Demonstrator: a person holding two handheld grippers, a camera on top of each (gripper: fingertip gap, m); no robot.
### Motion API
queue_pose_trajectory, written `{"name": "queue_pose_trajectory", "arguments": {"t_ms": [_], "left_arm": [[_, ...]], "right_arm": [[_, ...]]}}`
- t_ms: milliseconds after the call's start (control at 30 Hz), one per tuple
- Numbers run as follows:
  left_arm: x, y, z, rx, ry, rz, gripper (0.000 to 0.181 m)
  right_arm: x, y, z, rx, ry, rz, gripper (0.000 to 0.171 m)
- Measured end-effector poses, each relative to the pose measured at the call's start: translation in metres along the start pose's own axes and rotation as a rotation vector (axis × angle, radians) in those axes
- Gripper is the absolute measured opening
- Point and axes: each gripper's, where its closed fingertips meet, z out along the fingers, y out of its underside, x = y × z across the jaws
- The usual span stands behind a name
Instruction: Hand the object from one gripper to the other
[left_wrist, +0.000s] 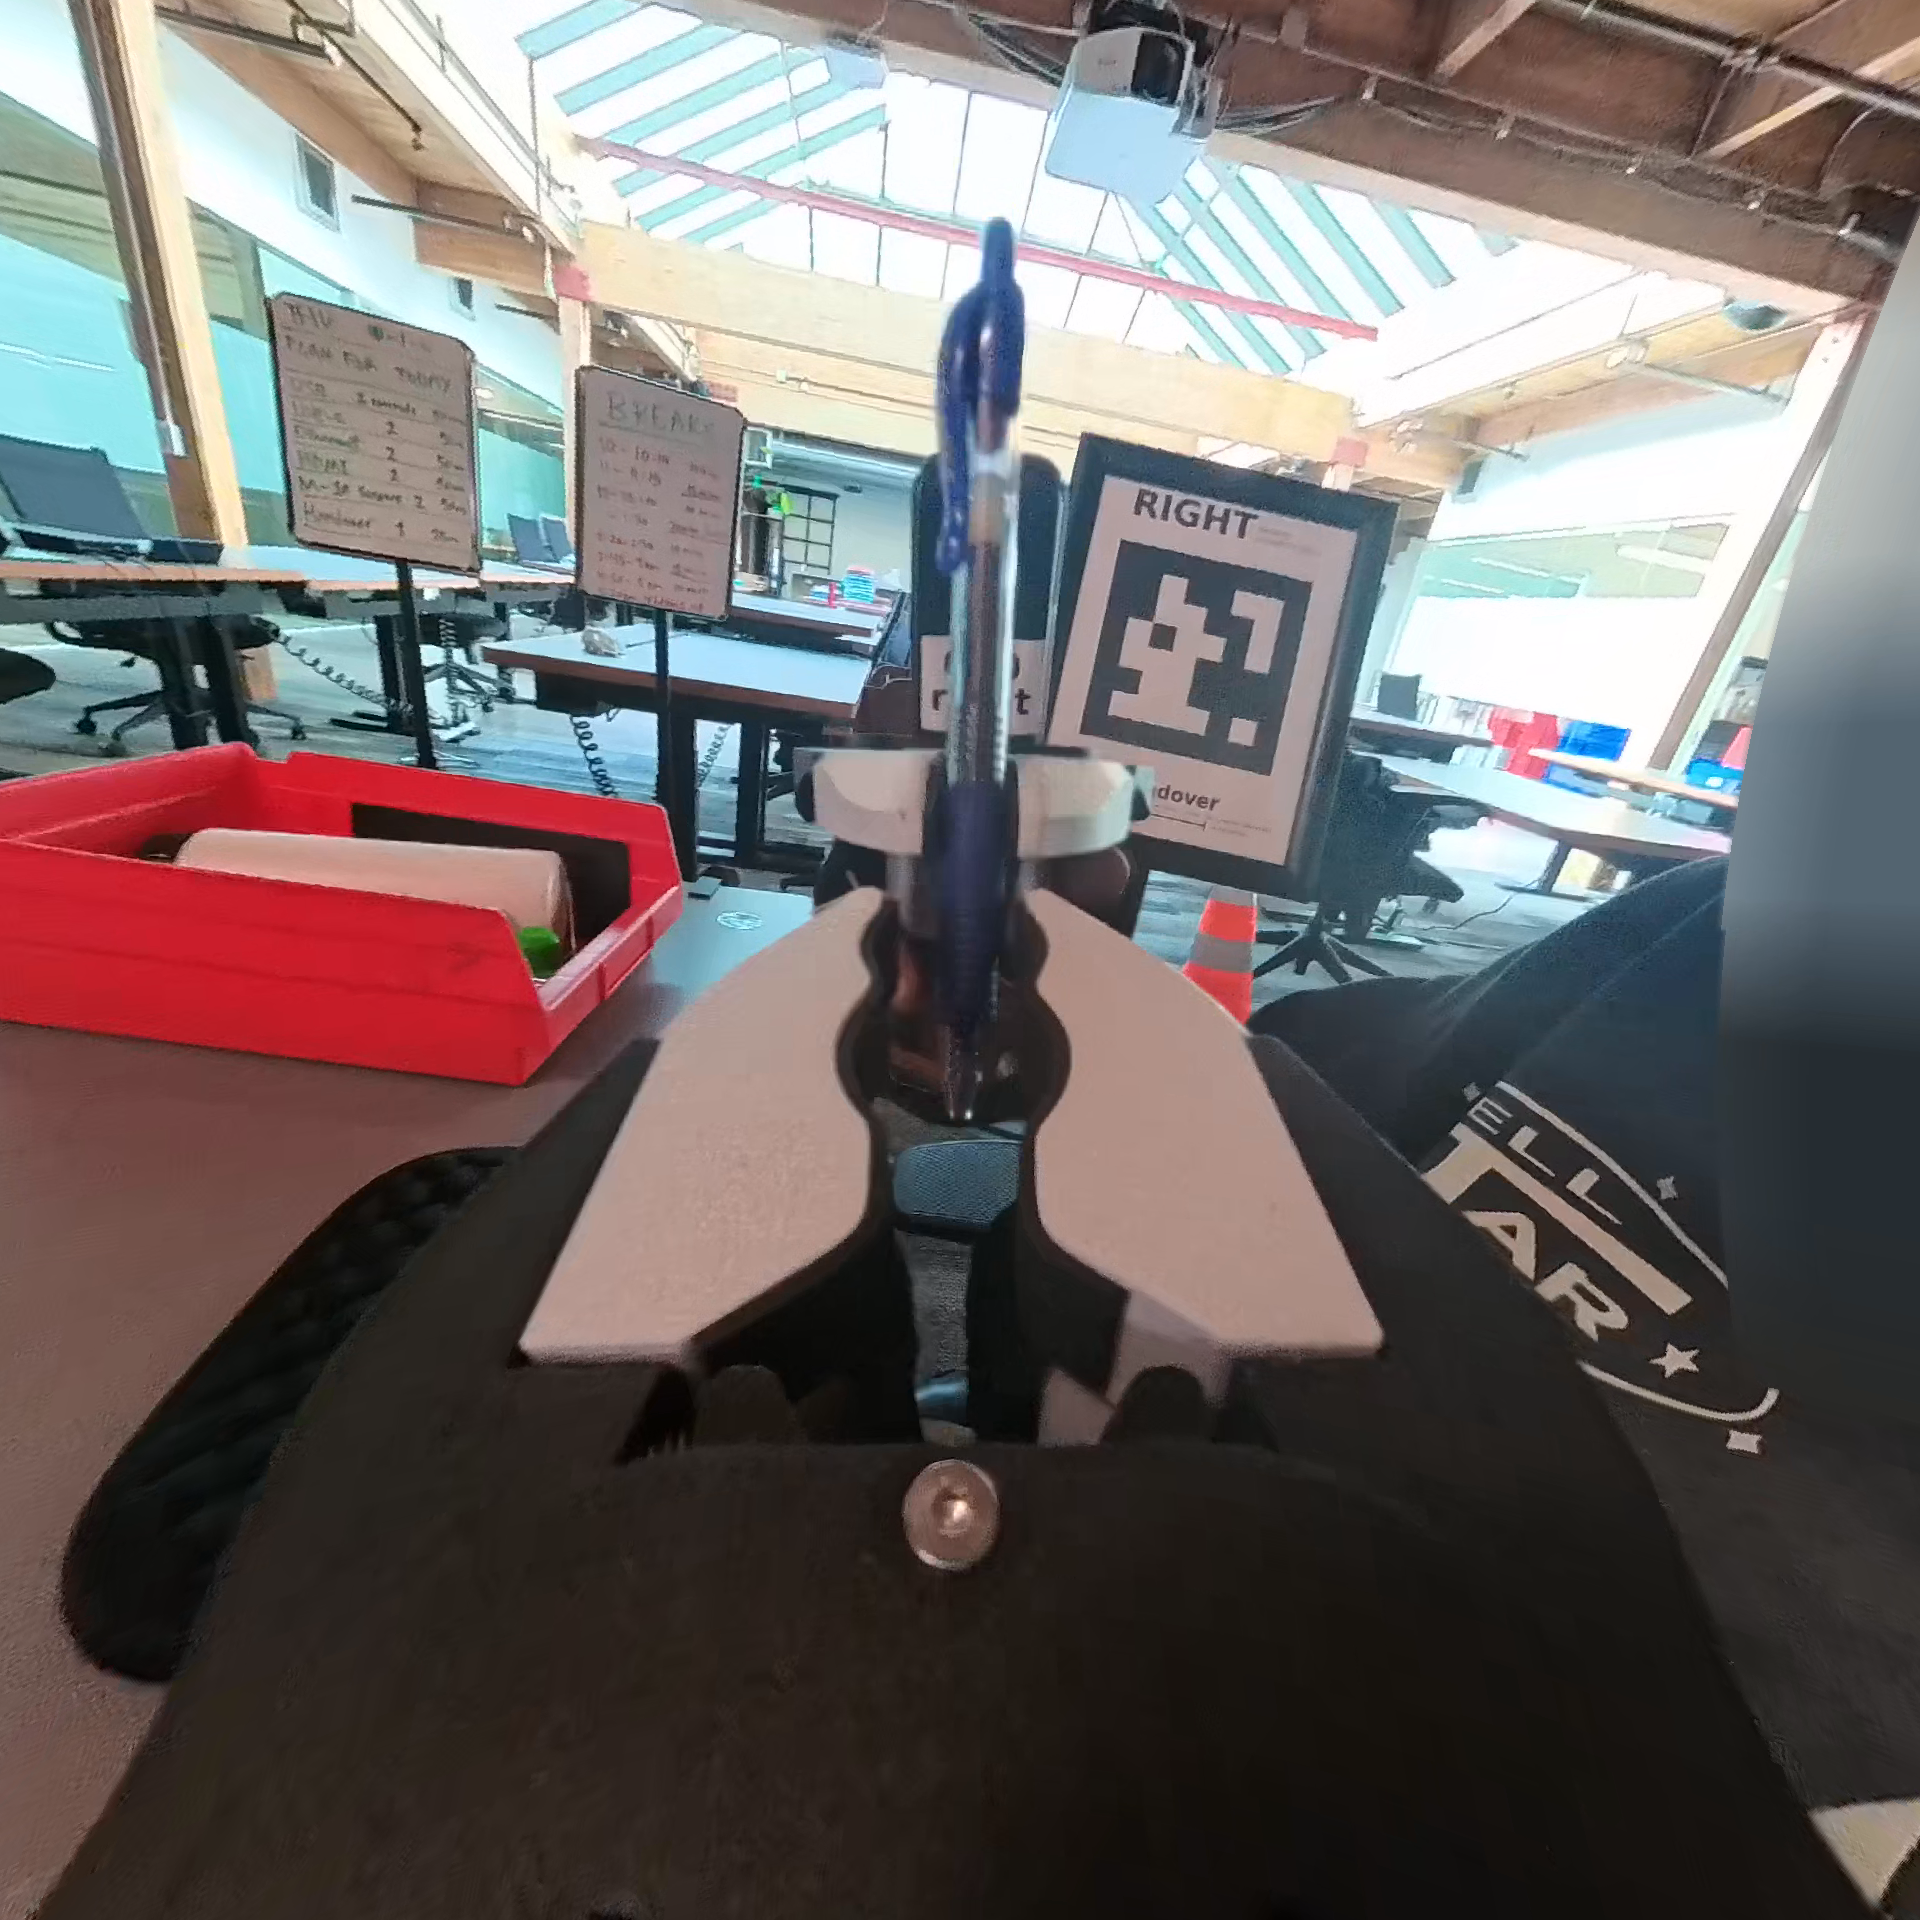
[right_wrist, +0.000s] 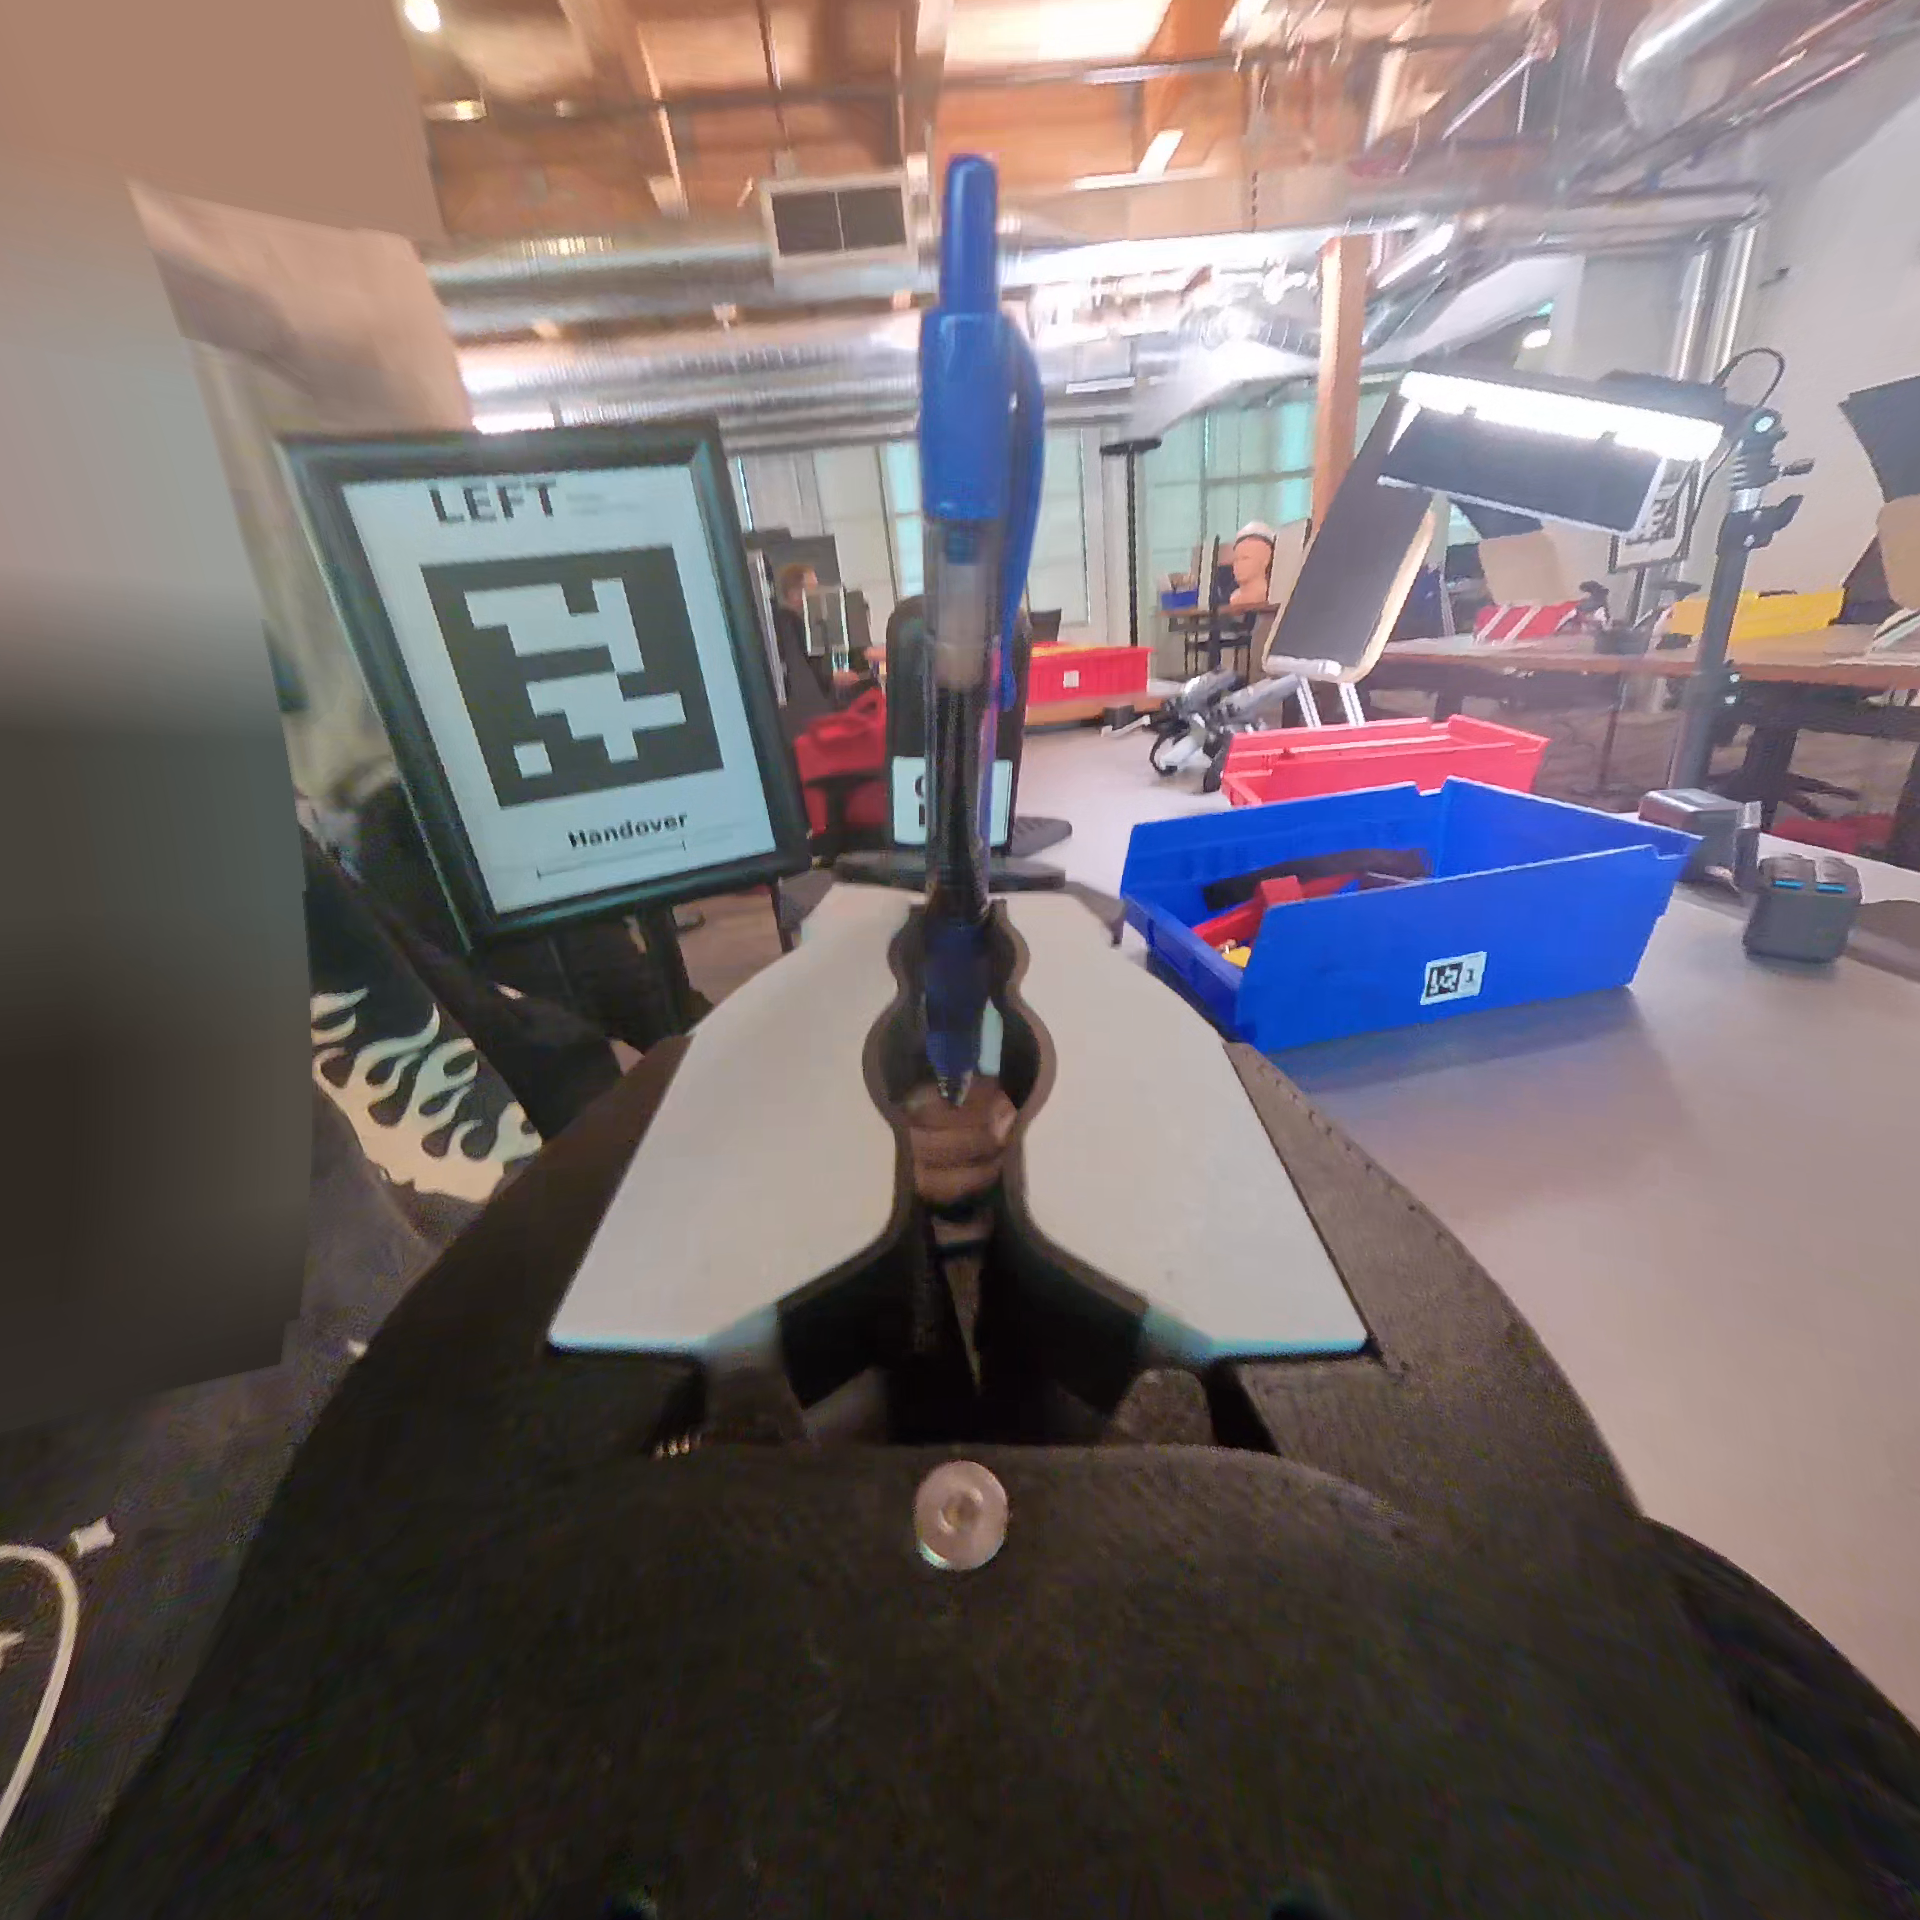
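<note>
Your left gripper (left_wrist: 961, 914) and right gripper (right_wrist: 961, 925) both pinching pen (left_wrist: 971, 665), long axis upright, clicker at 12 o'clock, tip at 6.

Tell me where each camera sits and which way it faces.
Left wrist view: behind the left tongs, facing along them at the upright pen, the right tongs and a red bin; a dark garment shows.
Right wrist view: behind the right tongs, facing the opposite way, toward a blue bin.
Shared: the pen, seen from opposite sides.
</note>
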Motion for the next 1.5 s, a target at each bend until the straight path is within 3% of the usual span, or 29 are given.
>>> {"name": "queue_pose_trajectory", "arguments": {"t_ms": [100,300,467,567,633,700,900,1100,1233,1333,1500], "left_arm": [[0.000,-0.007,-0.007,0.006,-0.015,0.021,0.034],[0.014,-0.012,-0.008,0.011,0.032,0.025,0.037],[0.021,-0.014,-0.005,0.034,0.065,0.038,0.010],[0.020,-0.014,-0.006,0.026,0.054,0.049,0.010],[0.016,-0.016,-0.008,0.032,0.028,0.064,0.010],[0.011,-0.013,-0.008,0.010,-0.008,0.085,0.010],[0.004,0.001,0.000,-0.064,-0.064,0.130,0.010],[0.005,0.011,0.004,-0.120,-0.066,0.149,0.011],[0.008,-0.006,-0.008,-0.053,-0.048,0.129,0.032],[0.012,-0.020,-0.014,0.021,-0.037,0.120,0.031],[0.020,-0.011,-0.008,-0.031,-0.009,0.141,0.019]], "right_arm": [[-0.002,0.005,-0.001,-0.050,-0.006,-0.027,0.012],[-0.010,0.024,0.001,-0.185,-0.066,-0.025,0.012],[-0.017,0.040,0.006,-0.265,-0.102,-0.043,0.012],[-0.017,0.040,0.004,-0.273,-0.098,-0.065,0.014],[-0.011,0.034,0.000,-0.259,-0.055,-0.086,0.027],[-0.006,0.022,-0.006,-0.208,-0.019,-0.093,0.029],[-0.003,-0.009,-0.008,-0.013,0.056,-0.114,0.026],[-0.005,0.000,-0.004,-0.067,0.054,-0.161,0.011],[-0.004,0.005,-0.005,-0.109,0.054,-0.176,0.011],[-0.006,0.017,0.000,-0.169,0.026,-0.176,0.011],[-0.013,0.035,0.008,-0.254,-0.015,-0.189,0.011]]}}
